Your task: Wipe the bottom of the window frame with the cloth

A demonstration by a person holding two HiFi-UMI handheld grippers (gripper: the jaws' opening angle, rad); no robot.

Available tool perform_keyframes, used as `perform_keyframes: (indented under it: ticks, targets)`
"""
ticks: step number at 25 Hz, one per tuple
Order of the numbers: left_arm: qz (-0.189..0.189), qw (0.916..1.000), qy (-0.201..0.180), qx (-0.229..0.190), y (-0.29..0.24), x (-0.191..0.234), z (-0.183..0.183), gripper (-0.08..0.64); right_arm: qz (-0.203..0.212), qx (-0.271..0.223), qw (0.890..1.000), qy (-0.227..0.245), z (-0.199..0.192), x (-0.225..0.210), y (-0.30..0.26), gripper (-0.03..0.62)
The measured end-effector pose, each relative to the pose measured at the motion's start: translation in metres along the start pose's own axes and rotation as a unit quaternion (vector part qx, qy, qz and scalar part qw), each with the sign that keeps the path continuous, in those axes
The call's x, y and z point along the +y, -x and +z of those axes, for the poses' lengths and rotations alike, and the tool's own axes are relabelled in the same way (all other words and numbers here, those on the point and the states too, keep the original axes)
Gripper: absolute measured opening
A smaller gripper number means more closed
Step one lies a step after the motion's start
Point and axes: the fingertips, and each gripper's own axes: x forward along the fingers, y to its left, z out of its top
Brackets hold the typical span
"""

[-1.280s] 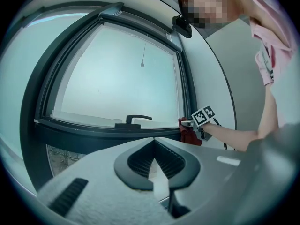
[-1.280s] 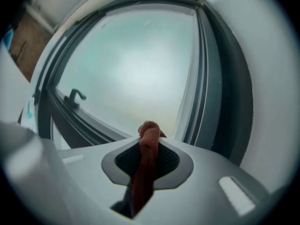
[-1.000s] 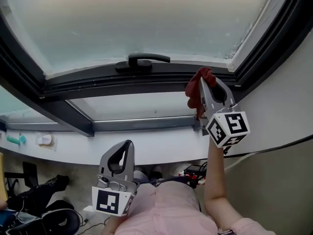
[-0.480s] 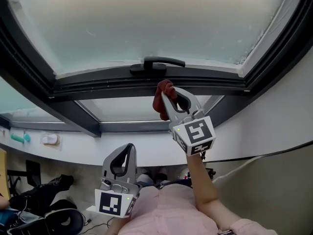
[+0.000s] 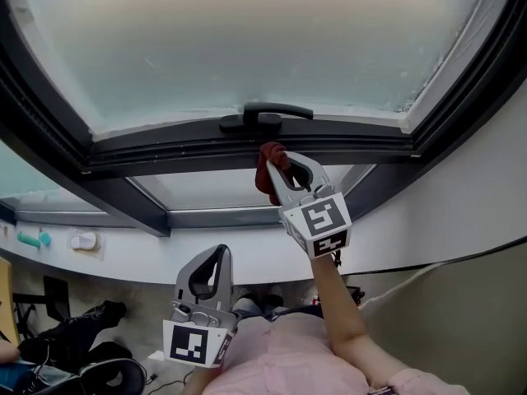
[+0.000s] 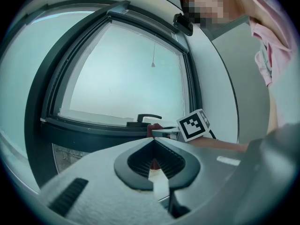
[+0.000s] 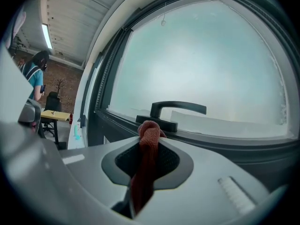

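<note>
Pressing the red cloth [image 5: 265,179], pinched between the closed jaws of the right gripper [image 5: 284,164] just under the handle [image 5: 268,115] at centre frame, flat along the window frame [image 5: 165,151] bottom rail would likely wipe best, while the left gripper [image 5: 212,257], jaws together and empty, waits below.

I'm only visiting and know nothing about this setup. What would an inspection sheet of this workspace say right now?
Surface: window frame, dark bottom rail under the frosted glass; dirt not discernible.
Job's things: red cloth, bunched, at the rail just below the black handle.
Clutter: teal item and white item on the white ledge; dark bags on the floor.
Grippers: right gripper shut on the cloth; left gripper shut, empty, held low.
Cables: black cable along the wall.
Surroundings: a person far off.
</note>
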Motion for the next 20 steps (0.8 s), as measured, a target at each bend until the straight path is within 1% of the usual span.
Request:
perform_keyframes:
  ticks: [4,10,20]
  targets:
    - [-0.008,1.0,0.0,-0.001,-0.004,-0.006,0.0,0.0,0.006,-0.002,1.0,0.009,0.0,0.0,0.0,0.055]
    - [-0.002,1.0,-0.001,-0.001,-0.005,-0.008,0.0,0.0,0.015,-0.001,1.0,0.017,0.0,0.0,0.001,0.054]
    - [0.006,1.0,-0.001,-0.002,-0.006,-0.013,-0.001,0.0,0.016,-0.005,1.0,0.012,-0.003,-0.01,0.008,0.052]
